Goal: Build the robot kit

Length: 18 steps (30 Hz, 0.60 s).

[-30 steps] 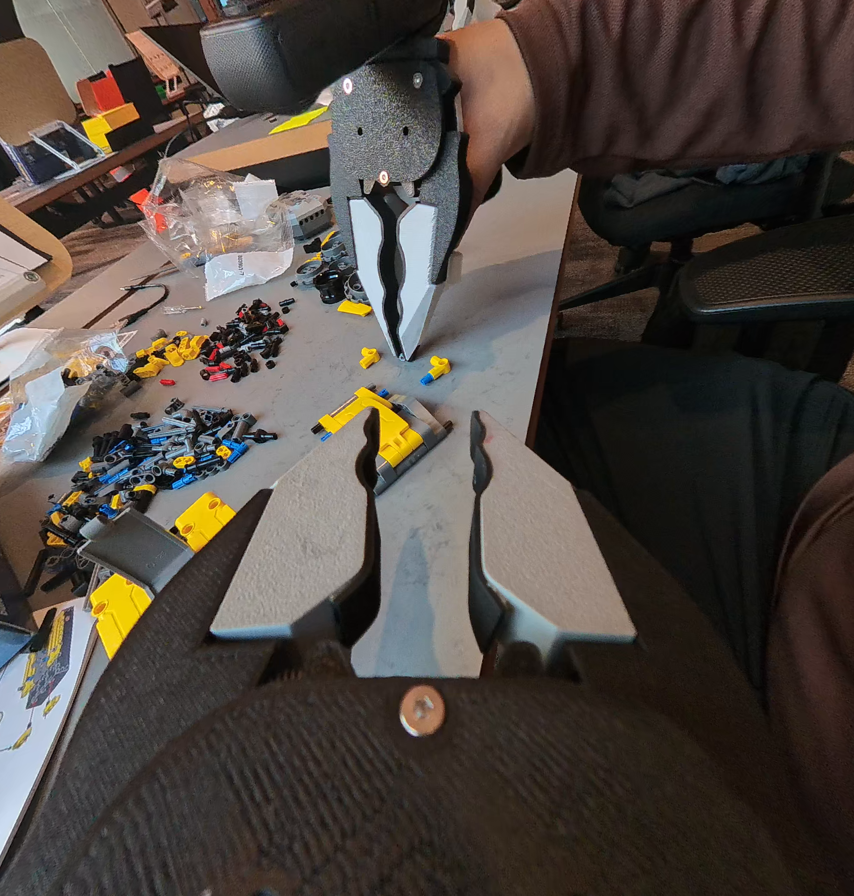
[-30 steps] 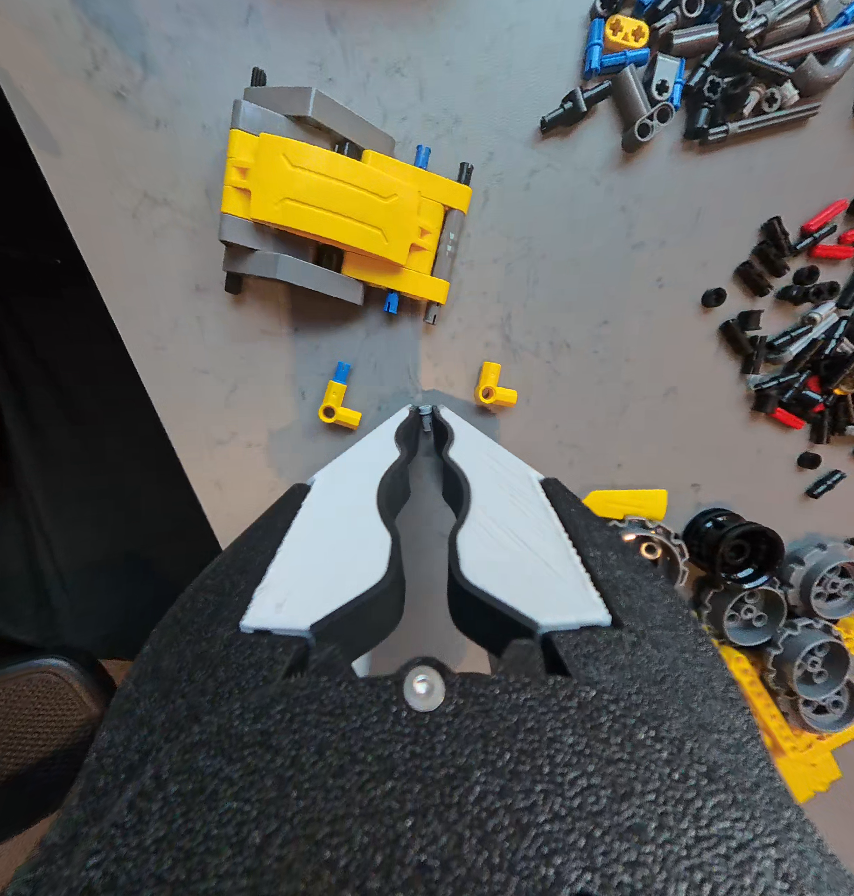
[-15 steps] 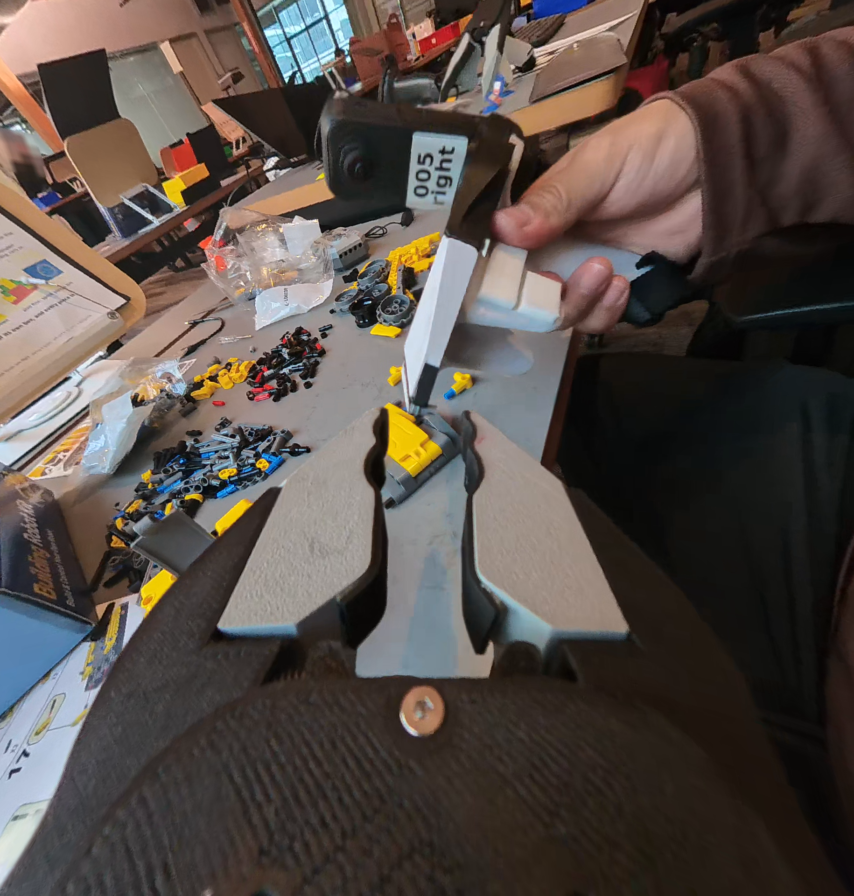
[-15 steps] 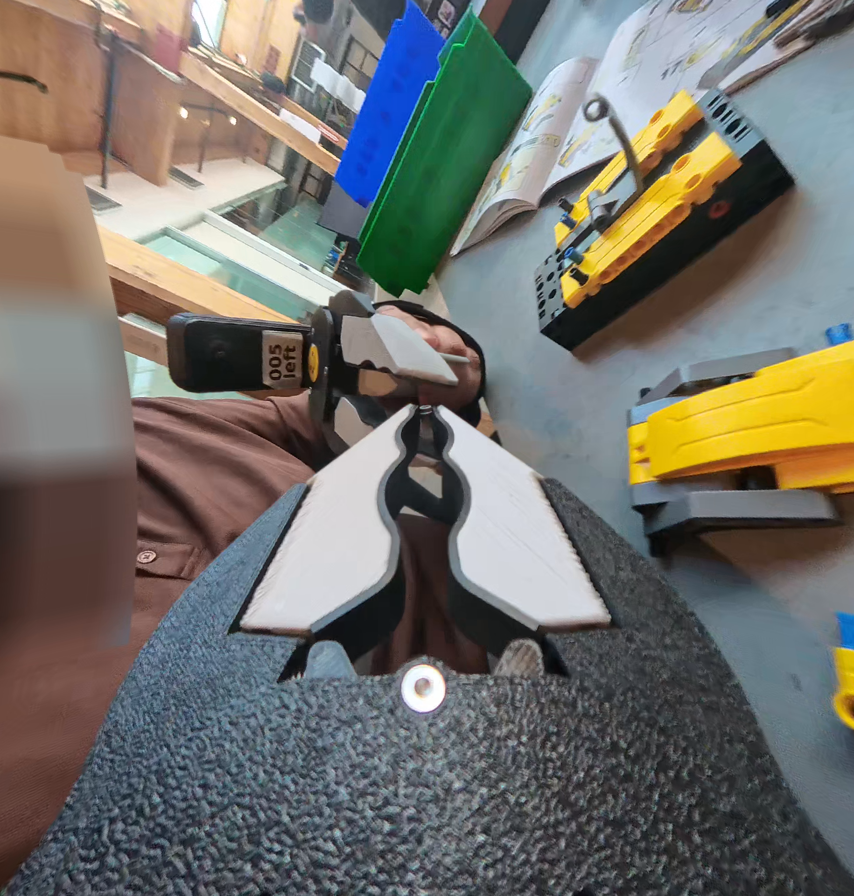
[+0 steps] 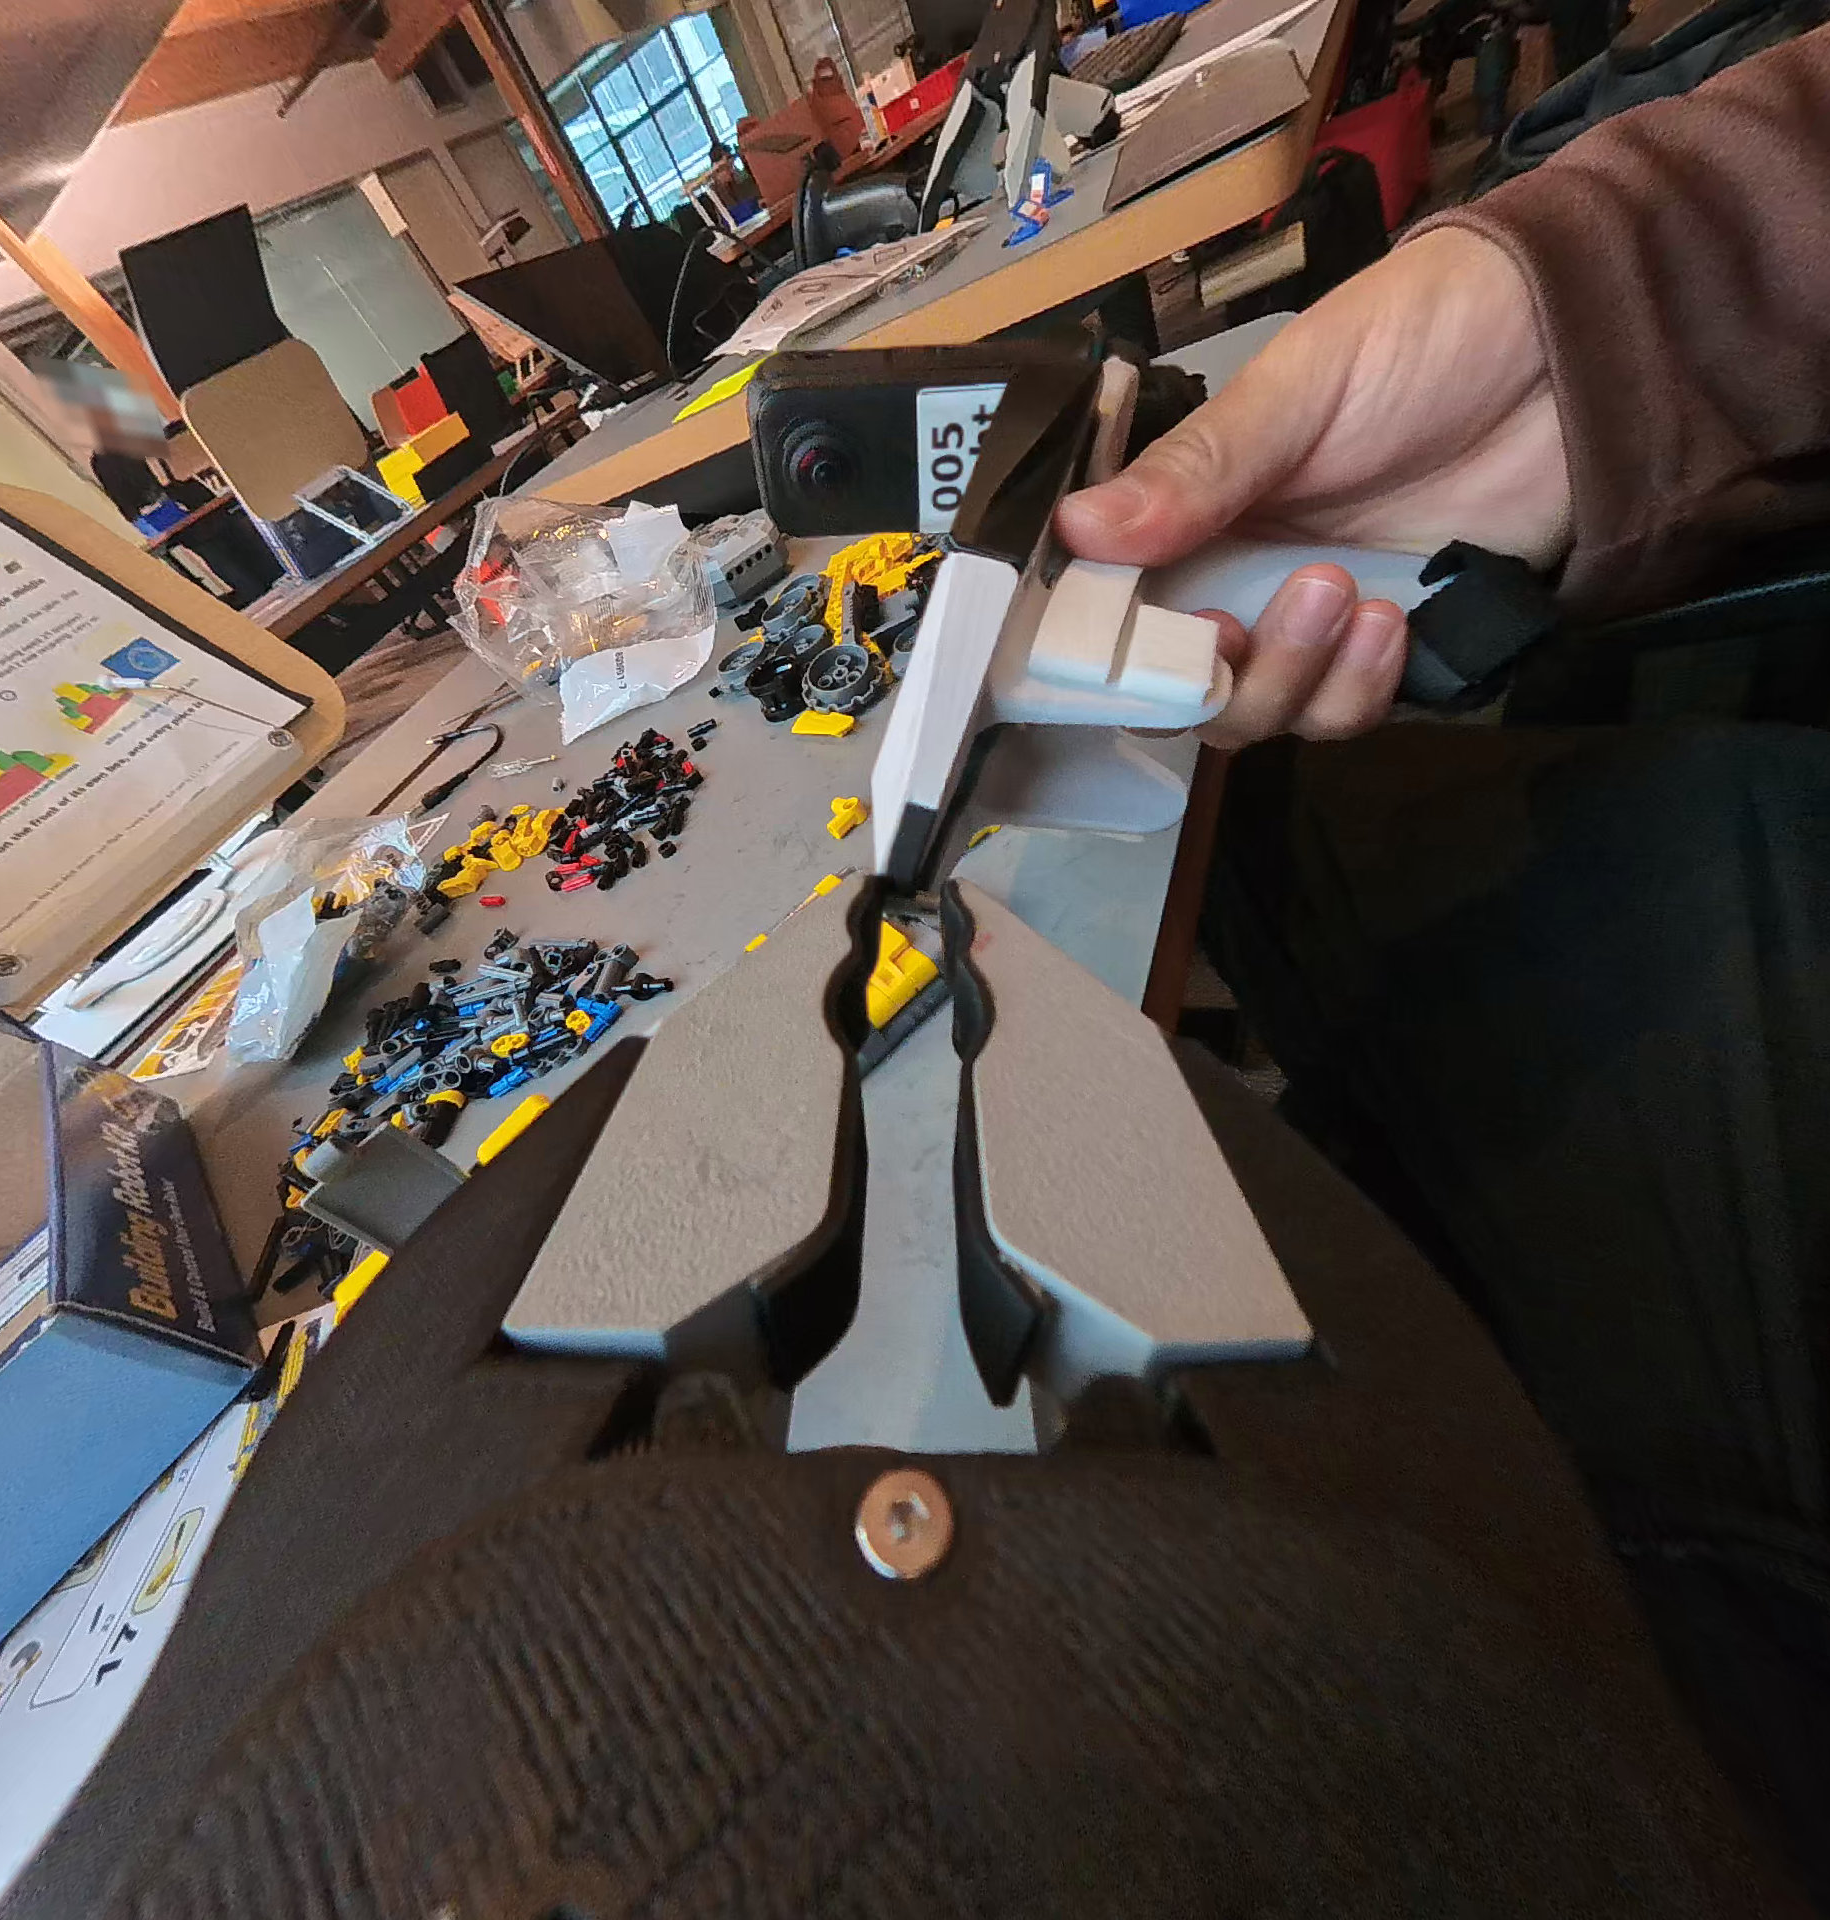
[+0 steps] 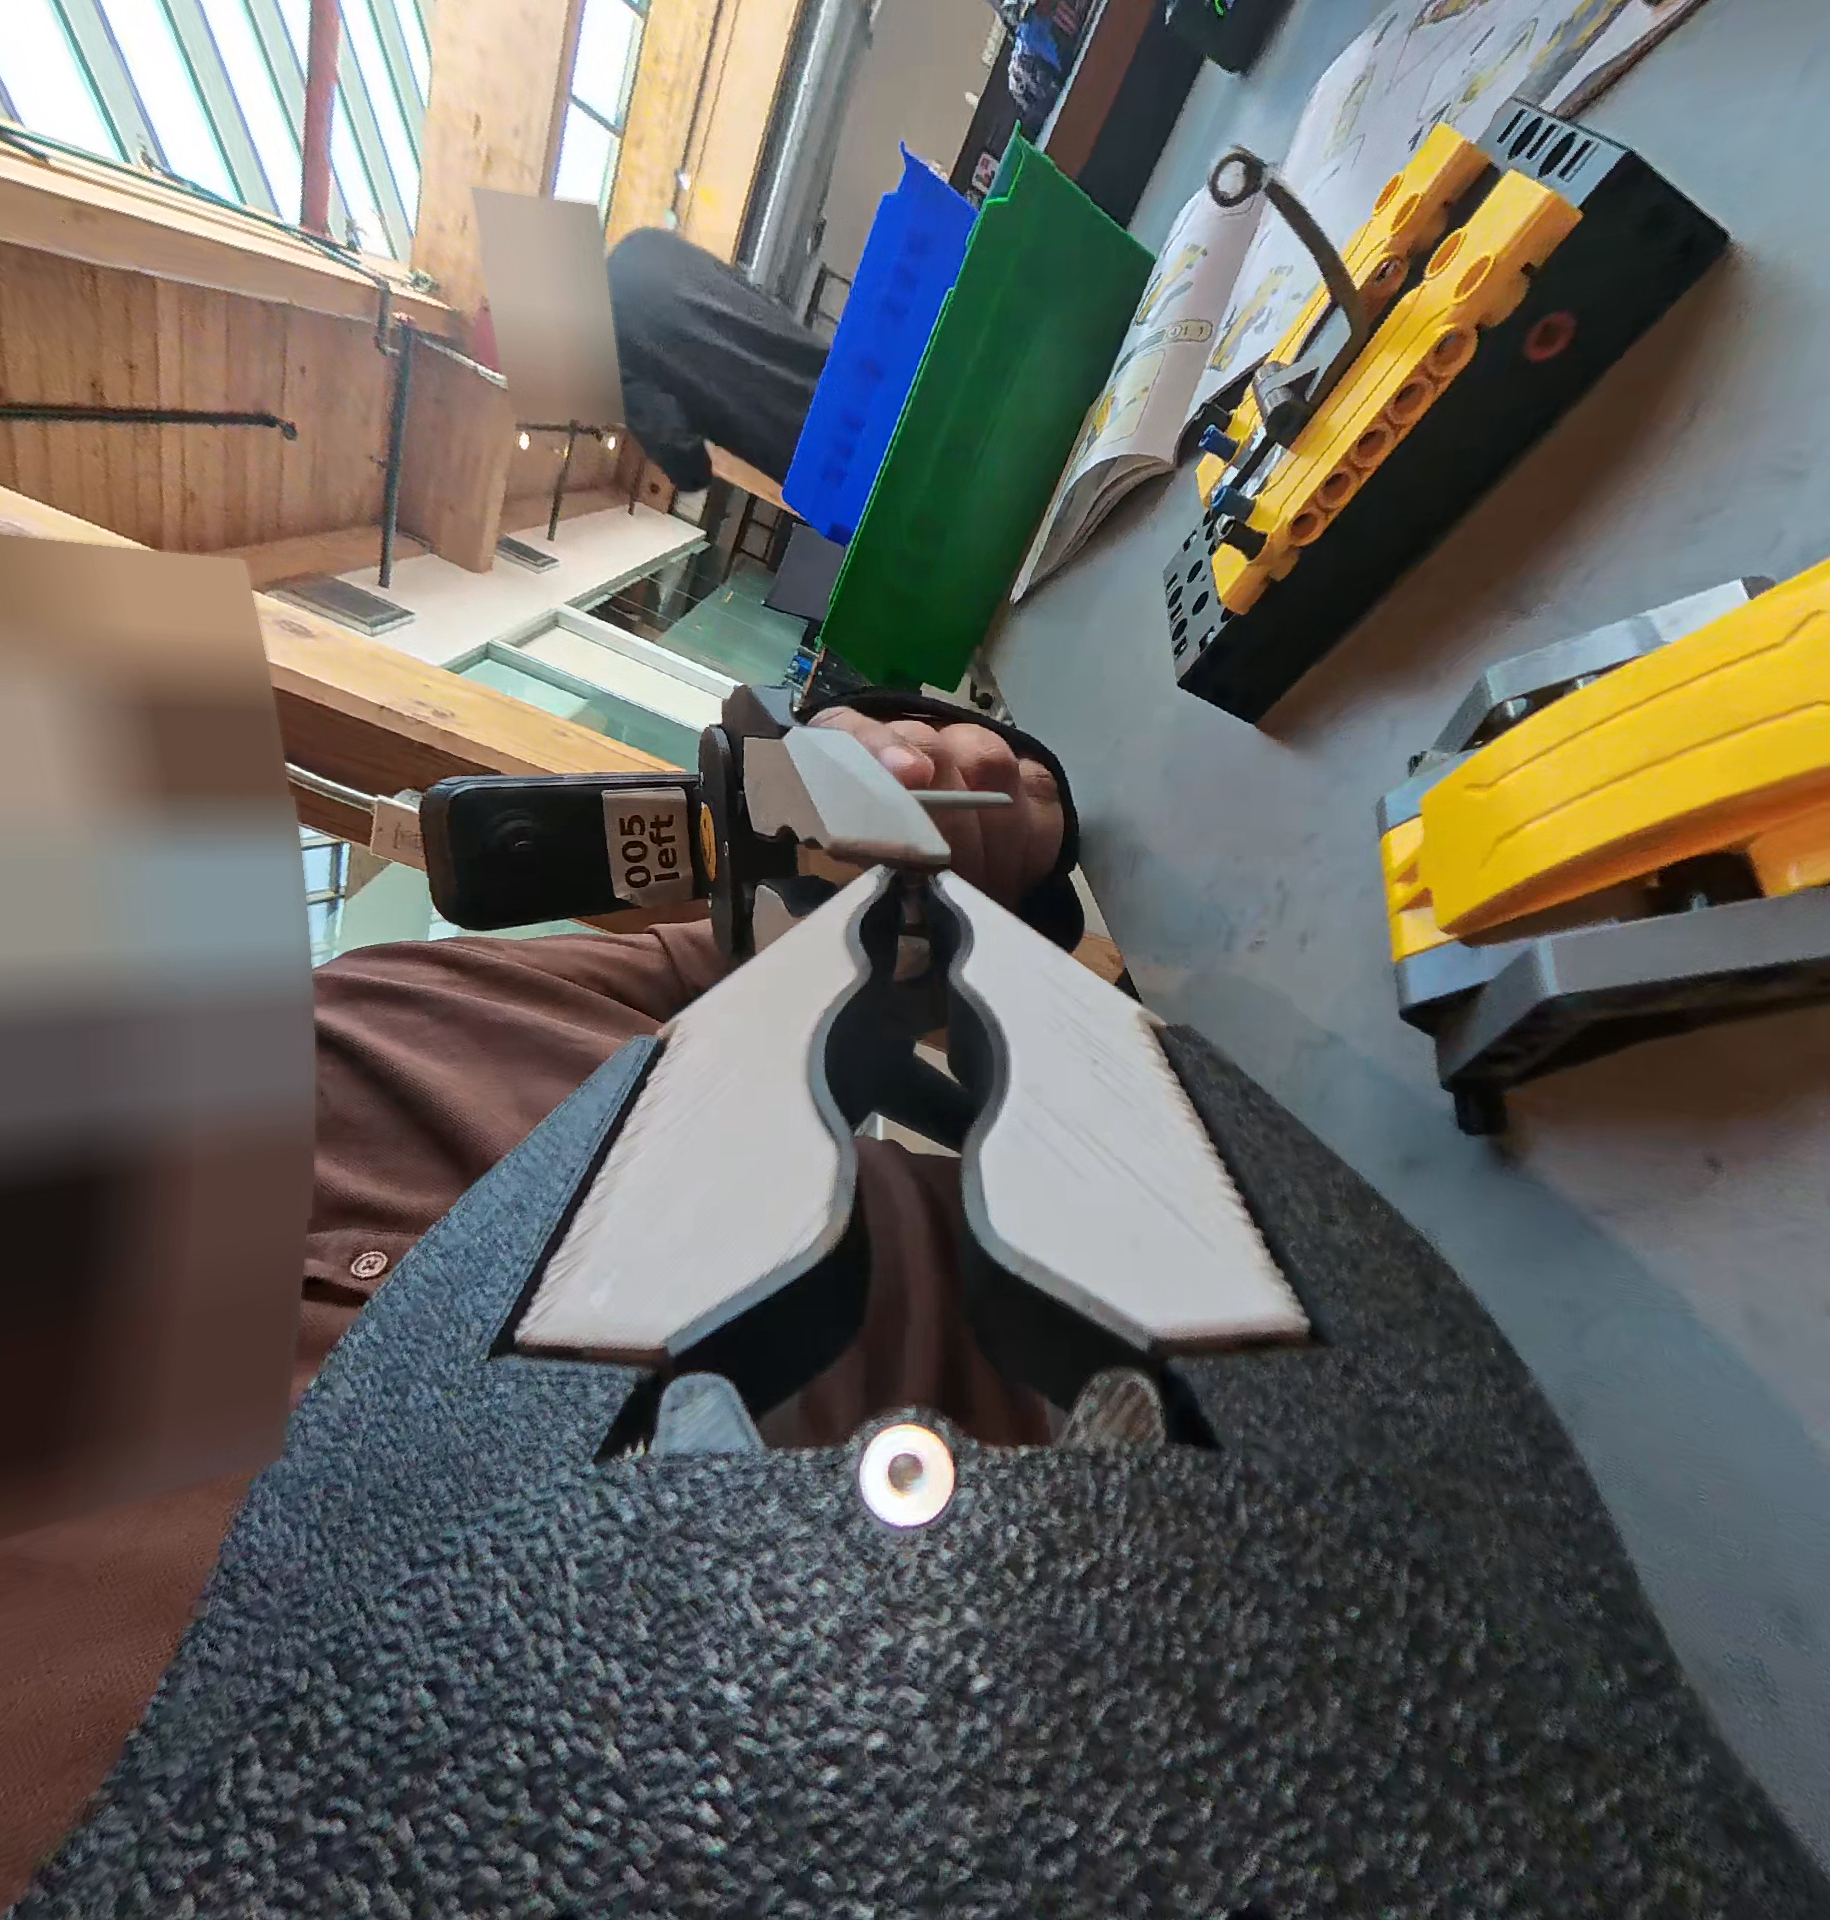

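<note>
Close together, both hand-held grippers point(image 5: 906, 883) point(image 6: 906, 883) meet above a yellow-grey model point(image 6: 1638, 821).

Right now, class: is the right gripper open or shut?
Shut: the right gripper has its fingertips pinched on a small dark pin.

Sticker, right tongs point(image 5: 906, 857): a white label with black digits and a word, on the black camera point(image 5: 838, 457).
Sticker, left tongs point(image 6: 926, 862): a matching white label point(image 6: 649, 847) on its camera.
Box point(image 5: 152, 1236): dark, with yellow lettering, at the worktop's left edge.
Board point(image 5: 80, 707): printed lines and coloured diagrams, far left.
Clear bag point(image 5: 578, 582): a white slip with small print, too fine to read.
Booklet point(image 6: 1150, 364): open diagram pages near the worktop's far edge.
</note>
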Available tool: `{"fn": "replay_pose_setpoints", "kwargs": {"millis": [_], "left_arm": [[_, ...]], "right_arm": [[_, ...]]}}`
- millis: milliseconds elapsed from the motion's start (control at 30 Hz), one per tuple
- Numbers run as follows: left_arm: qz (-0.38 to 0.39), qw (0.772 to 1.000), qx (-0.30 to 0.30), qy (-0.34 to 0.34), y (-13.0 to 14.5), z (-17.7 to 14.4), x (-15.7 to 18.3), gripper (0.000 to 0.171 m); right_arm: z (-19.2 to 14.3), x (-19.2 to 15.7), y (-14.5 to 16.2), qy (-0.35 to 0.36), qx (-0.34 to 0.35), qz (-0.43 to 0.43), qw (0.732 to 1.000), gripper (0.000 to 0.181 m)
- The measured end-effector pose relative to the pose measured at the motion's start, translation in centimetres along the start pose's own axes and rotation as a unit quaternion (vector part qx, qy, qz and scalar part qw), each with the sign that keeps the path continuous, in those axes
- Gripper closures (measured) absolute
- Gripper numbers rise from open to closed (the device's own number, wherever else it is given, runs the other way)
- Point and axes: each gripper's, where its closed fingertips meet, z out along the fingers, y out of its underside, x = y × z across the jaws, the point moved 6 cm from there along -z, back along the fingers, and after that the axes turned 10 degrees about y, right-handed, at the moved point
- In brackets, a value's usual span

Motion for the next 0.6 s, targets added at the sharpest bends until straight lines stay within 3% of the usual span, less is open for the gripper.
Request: {"fn": "replay_pose_setpoints", "kwargs": {"millis": [200, 467, 600], "left_arm": [[-0.001, 1.0, -0.013, 0.016, 0.2, 0.2, 0.2, 0.165], [0.028, 0.995, -0.083, 0.047, 1.2, 1.0, 0.8, 0.165], [0.043, 0.995, -0.084, 0.011, 1.2, 0.8, 0.2, 0.164]], "right_arm": [[-0.2, 0.2, 0.2, 0.023, -0.011, -0.025, 0.999, 0.177], [0.0, 0.2, 0.8, 0.184, -0.073, -0.192, 0.961, 0.175], [-0.1, 0.0, 0.2, 0.167, -0.029, -0.172, 0.97, 0.178]]}}
